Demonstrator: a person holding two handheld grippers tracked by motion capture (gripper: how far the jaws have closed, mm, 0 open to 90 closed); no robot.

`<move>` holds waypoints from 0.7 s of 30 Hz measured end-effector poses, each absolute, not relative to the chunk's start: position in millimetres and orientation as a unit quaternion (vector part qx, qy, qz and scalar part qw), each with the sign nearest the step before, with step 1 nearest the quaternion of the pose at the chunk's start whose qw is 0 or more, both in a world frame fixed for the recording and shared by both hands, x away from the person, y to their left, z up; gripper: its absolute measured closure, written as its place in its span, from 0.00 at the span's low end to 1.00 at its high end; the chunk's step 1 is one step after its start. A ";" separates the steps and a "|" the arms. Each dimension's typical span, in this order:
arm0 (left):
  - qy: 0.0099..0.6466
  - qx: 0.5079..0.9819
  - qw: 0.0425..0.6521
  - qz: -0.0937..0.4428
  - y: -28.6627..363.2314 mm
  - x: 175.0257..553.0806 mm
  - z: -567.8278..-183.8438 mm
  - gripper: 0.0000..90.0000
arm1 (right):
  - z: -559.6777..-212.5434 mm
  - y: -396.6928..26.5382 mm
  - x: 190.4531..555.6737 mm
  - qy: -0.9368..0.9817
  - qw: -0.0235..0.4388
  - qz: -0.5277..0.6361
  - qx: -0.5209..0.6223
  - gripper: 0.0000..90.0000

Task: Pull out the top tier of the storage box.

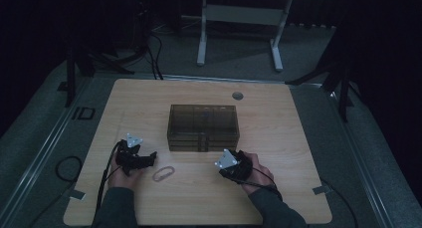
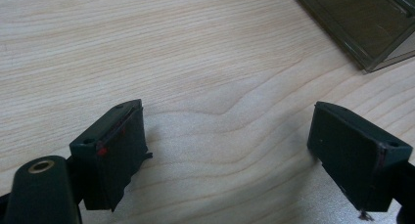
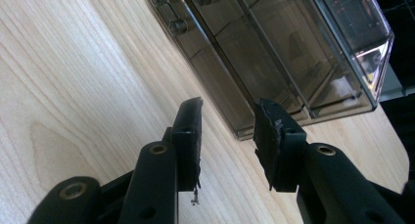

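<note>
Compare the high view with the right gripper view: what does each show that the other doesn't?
High view alone: a clear loop lying on the table between the hands, the left gripper, and the floor and a table frame behind. Right gripper view alone: a close look at the drawer knobs and the right gripper with its jaws apart, nothing between them. Both: the smoky box and the wooden tabletop.
</note>
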State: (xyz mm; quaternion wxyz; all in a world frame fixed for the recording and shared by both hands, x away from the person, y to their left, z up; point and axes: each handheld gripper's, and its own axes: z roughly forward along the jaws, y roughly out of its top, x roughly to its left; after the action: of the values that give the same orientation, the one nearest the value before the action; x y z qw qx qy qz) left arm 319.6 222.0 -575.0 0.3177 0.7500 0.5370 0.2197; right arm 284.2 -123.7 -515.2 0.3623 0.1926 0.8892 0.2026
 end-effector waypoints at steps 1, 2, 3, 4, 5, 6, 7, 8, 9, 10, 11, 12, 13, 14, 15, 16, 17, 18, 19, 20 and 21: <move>0.537 0.750 0.318 0.220 222.0 319.6 -575.0 0.16 | -515.0 -122.7 283.9 0.889 0.363 0.203 0.193 0.71; 0.537 0.750 0.318 0.220 222.1 319.6 -575.0 0.16 | -514.8 -121.8 283.8 0.889 0.365 0.202 0.191 0.71; 0.537 0.750 0.318 0.220 222.1 319.6 -575.0 0.16 | -514.6 -121.2 283.8 0.889 0.366 0.202 0.189 0.71; 0.537 0.750 0.318 0.220 222.1 319.6 -575.0 0.16 | -514.5 -120.3 283.5 0.889 0.364 0.202 0.190 0.71; 0.537 0.750 0.318 0.220 222.0 319.6 -575.0 0.16 | -514.4 -119.4 283.4 0.889 0.366 0.201 0.188 0.71; 0.537 0.750 0.318 0.220 222.0 319.6 -575.0 0.16 | -514.5 -118.9 283.6 0.889 0.367 0.200 0.186 0.71; 0.537 0.750 0.318 0.220 222.1 319.6 -575.0 0.16 | -514.5 -117.9 283.6 0.889 0.369 0.200 0.184 0.71; 0.537 0.750 0.318 0.220 222.1 319.6 -575.0 0.16 | -514.6 -117.1 283.4 0.888 0.370 0.199 0.184 0.71; 0.537 0.750 0.318 0.220 222.1 319.6 -575.0 0.16 | -514.6 -116.3 283.1 0.888 0.371 0.198 0.184 0.71; 0.537 0.750 0.318 0.220 222.0 319.6 -575.0 0.16 | -514.3 -115.4 283.1 0.888 0.374 0.196 0.180 0.72; 0.537 0.750 0.318 0.220 222.0 319.6 -575.0 0.16 | -514.3 -114.6 283.0 0.888 0.376 0.196 0.178 0.73; 0.537 0.750 0.318 0.220 222.0 319.6 -575.0 0.16 | -514.3 -114.6 283.0 0.888 0.376 0.196 0.178 0.73; 0.538 0.749 0.319 0.220 221.8 319.6 -575.1 0.16 | -513.9 -112.4 282.9 0.887 0.385 0.191 0.170 0.73; 0.537 0.750 0.318 0.220 222.0 319.6 -575.0 0.16 | -513.7 -111.7 282.9 0.887 0.386 0.189 0.169 0.74; 0.537 0.750 0.318 0.220 222.0 319.6 -575.0 0.16 | -513.6 -111.0 283.0 0.887 0.388 0.188 0.167 0.74; 0.537 0.750 0.318 0.220 222.0 319.6 -575.0 0.16 | -513.6 -111.0 283.0 0.887 0.388 0.188 0.167 0.74; 0.537 0.750 0.318 0.220 222.0 319.6 -575.0 0.16 | -513.3 -109.7 283.3 0.886 0.392 0.185 0.165 0.74; 0.537 0.750 0.318 0.220 222.0 319.6 -575.0 0.16 | -513.3 -109.7 283.3 0.886 0.392 0.185 0.165 0.74; 0.537 0.750 0.318 0.220 222.0 319.6 -575.0 0.16 | -513.1 -109.4 283.4 0.886 0.393 0.184 0.164 0.74; 0.537 0.749 0.318 0.220 221.9 319.6 -575.0 0.16 | -512.8 -109.0 283.9 0.885 0.396 0.184 0.162 0.74; 0.537 0.750 0.318 0.220 222.0 319.6 -575.0 0.16 | -512.3 -108.3 284.3 0.884 0.400 0.182 0.160 0.74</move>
State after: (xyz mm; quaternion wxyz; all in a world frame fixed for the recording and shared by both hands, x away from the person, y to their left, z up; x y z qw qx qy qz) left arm 319.6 222.0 -575.0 0.3180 0.7497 0.5373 0.2196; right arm 284.3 -108.3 -512.3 0.3995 0.1599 0.8841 0.1822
